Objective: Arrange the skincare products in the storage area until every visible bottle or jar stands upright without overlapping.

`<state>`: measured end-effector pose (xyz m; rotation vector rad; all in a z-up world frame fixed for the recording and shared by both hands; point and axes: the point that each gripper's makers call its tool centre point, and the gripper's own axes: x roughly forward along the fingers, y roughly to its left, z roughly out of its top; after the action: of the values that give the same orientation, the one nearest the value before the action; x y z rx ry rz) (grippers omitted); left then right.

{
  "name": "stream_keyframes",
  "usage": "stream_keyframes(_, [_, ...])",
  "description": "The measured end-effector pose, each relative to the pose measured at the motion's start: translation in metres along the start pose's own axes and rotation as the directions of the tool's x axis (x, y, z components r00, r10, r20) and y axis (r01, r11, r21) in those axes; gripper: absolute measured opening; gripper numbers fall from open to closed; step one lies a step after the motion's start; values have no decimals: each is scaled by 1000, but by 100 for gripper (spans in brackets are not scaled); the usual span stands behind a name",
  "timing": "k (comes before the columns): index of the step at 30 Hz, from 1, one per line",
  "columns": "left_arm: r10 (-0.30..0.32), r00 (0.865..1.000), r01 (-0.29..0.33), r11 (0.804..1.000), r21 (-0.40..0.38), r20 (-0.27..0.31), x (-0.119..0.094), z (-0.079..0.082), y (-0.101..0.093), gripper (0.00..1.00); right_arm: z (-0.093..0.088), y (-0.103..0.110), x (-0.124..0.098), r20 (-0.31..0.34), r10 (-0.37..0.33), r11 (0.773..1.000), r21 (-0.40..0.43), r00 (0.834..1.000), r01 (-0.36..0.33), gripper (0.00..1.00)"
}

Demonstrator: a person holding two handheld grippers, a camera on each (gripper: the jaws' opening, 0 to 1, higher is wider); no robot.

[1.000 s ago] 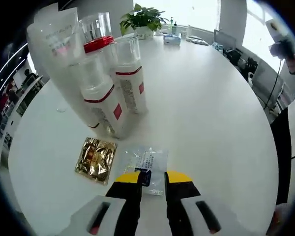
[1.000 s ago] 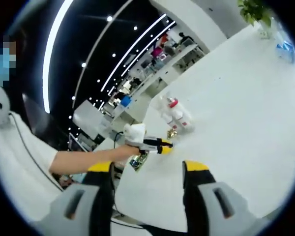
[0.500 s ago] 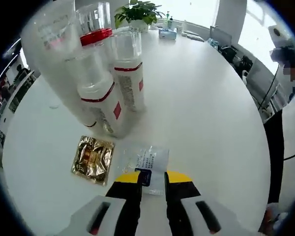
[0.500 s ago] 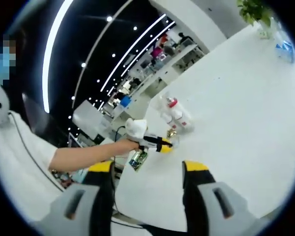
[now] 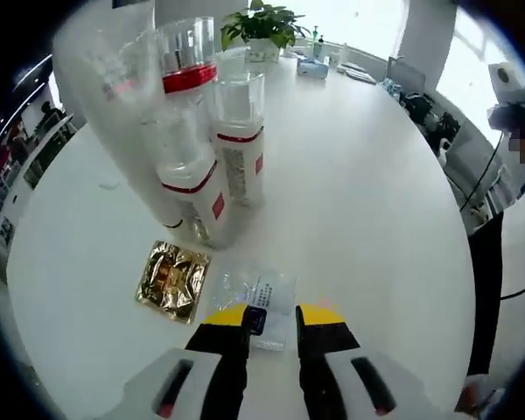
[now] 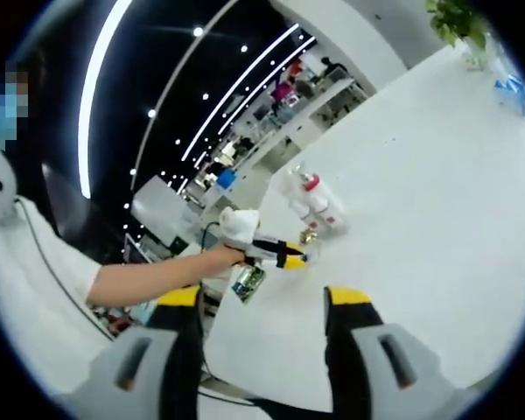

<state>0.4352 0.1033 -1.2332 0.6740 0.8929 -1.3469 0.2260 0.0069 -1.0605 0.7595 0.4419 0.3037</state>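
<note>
Inspection of the left gripper view found the skincare bottles grouped in the upper left of the frame on the round white table (image 5: 376, 219). Three clear bottles with red bands stood upright: a tall red-banded bottle (image 5: 185, 66) at the back, a bottle (image 5: 238, 140) to its right and a shorter bottle (image 5: 192, 188) in front. A large translucent tube or container (image 5: 114, 96) stood at their left; its base was not clearly readable. The bottles stood very close, and whether they touched could not be told.

Two flat items lay on the table below the bottles: a gold foil sachet (image 5: 171, 280) at lower left and, just beside it, a clear sample sachet (image 5: 255, 296) at lower centre. The left gripper (image 5: 271, 317) sat at the bottom of the frame with its jaws nearly together on the near edge of the clear sachet, apparently pinching it.

In the right gripper view, the right gripper (image 6: 264, 302) was held well back from the work, jaws wide apart and holding nothing. The bottle group appeared small at centre frame.

Assessment: the upright requirement appeared largely met for the bottles. Remaining work, in my judgement, concerned the two sachets, which lay flat, and confirming spacing among the bottles.
</note>
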Motion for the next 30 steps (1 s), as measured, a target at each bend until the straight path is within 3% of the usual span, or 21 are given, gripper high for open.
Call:
stream_keyframes(3, [35, 998, -33, 999, -29, 58, -13, 4, 6, 22, -1, 1, 1, -1, 6, 1000, -2, 1000, -6, 54])
stream_keyframes(7, [67, 995, -61, 995, -79, 75, -30, -9, 15, 27, -3, 3, 6, 0, 20, 1000, 1, 1000, -20, 54])
stream_keyframes(10, [85, 994, -74, 987, -142, 70, -48, -29, 25, 35, -5, 8, 15, 0, 43, 999, 4, 999, -43, 54])
stream_keyframes(14, [156, 987, -142, 958, -249, 37, -70, -60, 43, 47, -7, 18, 29, -8, 79, 997, -6, 997, -79, 54])
stream_keyframes(17, [201, 979, -193, 941, -279, 0, -83, -82, 53, 55, -7, 23, 37, -14, 101, 995, -14, 995, -101, 54])
stream_keyframes(21, [274, 959, -282, 888, -362, -73, -105, -125, 69, 77, -9, 32, 50, -31, 130, 991, -26, 991, -131, 54])
stream_keyframes(22, [280, 956, -291, 885, -364, -83, -107, -129, 70, 80, -9, 33, 51, -33, 134, 991, -27, 990, -135, 54])
stream_keyframes(23, [302, 946, -324, 868, -376, -117, -112, -144, 75, 83, -9, 33, 52, -34, 135, 990, -29, 990, -136, 54])
stream_keyframes(24, [297, 947, -321, 868, -377, -124, -112, -150, 75, 89, -9, 33, 54, -37, 138, 990, -31, 990, -139, 54])
stream_keyframes(26, [291, 940, -338, 851, -402, -175, -113, -166, 75, 100, -9, 34, 57, -38, 141, 989, -32, 989, -142, 54])
stream_keyframes(27, [279, 936, -345, 845, -409, -214, -115, -178, 74, 99, -8, 35, 57, -37, 142, 989, -32, 989, -143, 54])
stream_keyframes(30, [313, 906, -409, 817, -406, -284, -119, -199, 82, 100, -7, 36, 58, -33, 140, 990, -32, 990, -141, 54])
